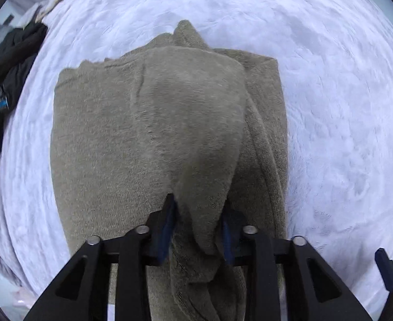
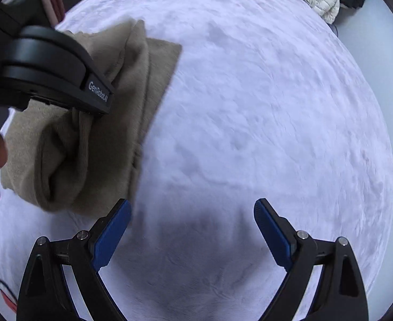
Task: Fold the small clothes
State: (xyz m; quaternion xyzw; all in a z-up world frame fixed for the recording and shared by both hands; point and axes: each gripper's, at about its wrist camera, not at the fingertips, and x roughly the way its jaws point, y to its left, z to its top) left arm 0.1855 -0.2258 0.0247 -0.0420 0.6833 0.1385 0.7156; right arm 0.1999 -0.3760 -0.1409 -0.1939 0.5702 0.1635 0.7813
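we've got the tan fleece garment (image 1: 153, 123) lying partly folded on the fuzzy white bed cover (image 1: 330, 93). the left hand-held gripper (image 1: 199, 230) points straight down with a fold of it between the blue pads; can't tell if they still pinch. the right hand-held gripper (image 2: 192, 230) hangs wide open and empty, just beside the garment's edge.

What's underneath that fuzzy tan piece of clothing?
The fuzzy tan garment lies on a white plush blanket, which shows all around it. Its own lower layers peek out at one side. Anything else beneath is covered.
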